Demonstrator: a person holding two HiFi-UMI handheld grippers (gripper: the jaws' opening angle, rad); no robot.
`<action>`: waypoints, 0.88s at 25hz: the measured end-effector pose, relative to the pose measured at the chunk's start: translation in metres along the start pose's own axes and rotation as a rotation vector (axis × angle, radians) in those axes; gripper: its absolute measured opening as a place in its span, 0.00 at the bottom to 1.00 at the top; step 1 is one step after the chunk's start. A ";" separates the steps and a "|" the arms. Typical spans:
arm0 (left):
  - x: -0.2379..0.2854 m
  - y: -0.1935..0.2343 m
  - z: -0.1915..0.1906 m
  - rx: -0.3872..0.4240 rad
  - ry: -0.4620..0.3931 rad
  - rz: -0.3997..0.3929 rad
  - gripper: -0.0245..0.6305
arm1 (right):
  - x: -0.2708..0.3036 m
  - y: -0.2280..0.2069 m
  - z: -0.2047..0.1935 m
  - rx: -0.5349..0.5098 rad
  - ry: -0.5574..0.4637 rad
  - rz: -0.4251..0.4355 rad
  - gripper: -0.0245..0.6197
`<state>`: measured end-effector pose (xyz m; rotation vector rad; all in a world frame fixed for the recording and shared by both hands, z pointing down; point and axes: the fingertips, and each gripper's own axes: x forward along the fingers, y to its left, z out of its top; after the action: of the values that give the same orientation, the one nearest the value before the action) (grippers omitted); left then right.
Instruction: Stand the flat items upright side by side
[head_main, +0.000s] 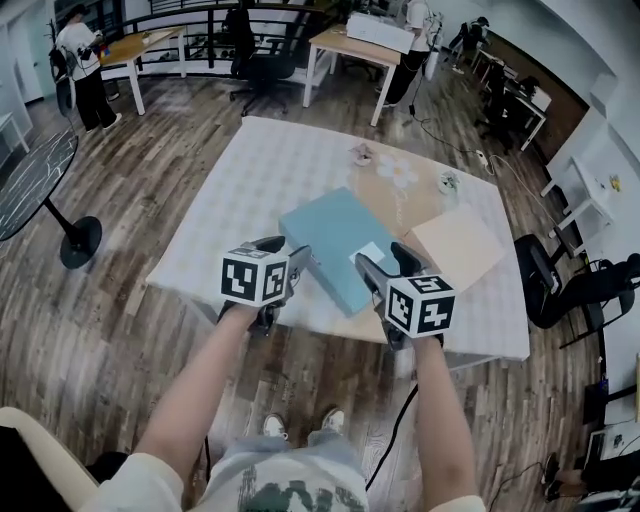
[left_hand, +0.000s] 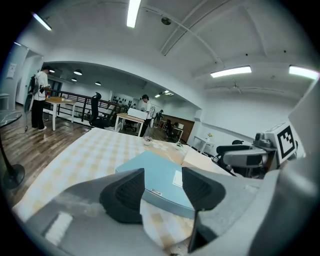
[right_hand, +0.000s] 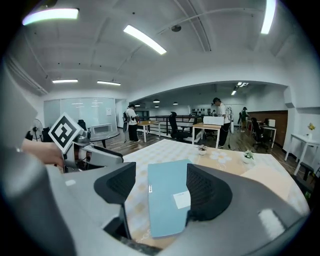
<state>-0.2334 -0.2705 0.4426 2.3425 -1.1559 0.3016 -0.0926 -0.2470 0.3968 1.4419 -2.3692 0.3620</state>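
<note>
1. The teal flat item is a thin rectangular slab. It lies flat on the table, turned at an angle to the table's edges, towards the near edge.
2. Its top face carries a white rectangular label near one end. A small sticker sits on its side edge.
3. A beige flat item lies flat just beside it, to the right in the head view. A tan flat item printed with a white flower lies behind both.
4. The left tool stands at the teal item's near left corner. Its jaws are apart and its pads grip nothing.
5. The right tool stands at the near right end, by the label. Its jaws are wide apart and grip nothing; the teal item shows between them.
6. A small potted plant stands at the far side of the table.
</note>
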 end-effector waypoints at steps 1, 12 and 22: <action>0.007 0.003 -0.003 -0.014 0.008 0.004 0.40 | 0.006 -0.007 -0.001 -0.009 0.009 0.007 0.54; 0.088 0.050 -0.019 -0.178 0.057 0.174 0.44 | 0.123 -0.093 -0.013 -0.033 0.150 0.235 0.56; 0.132 0.081 -0.053 -0.351 0.125 0.325 0.49 | 0.229 -0.131 -0.054 0.011 0.374 0.463 0.62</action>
<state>-0.2155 -0.3730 0.5686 1.8092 -1.4009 0.3227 -0.0647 -0.4696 0.5463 0.7296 -2.3562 0.6931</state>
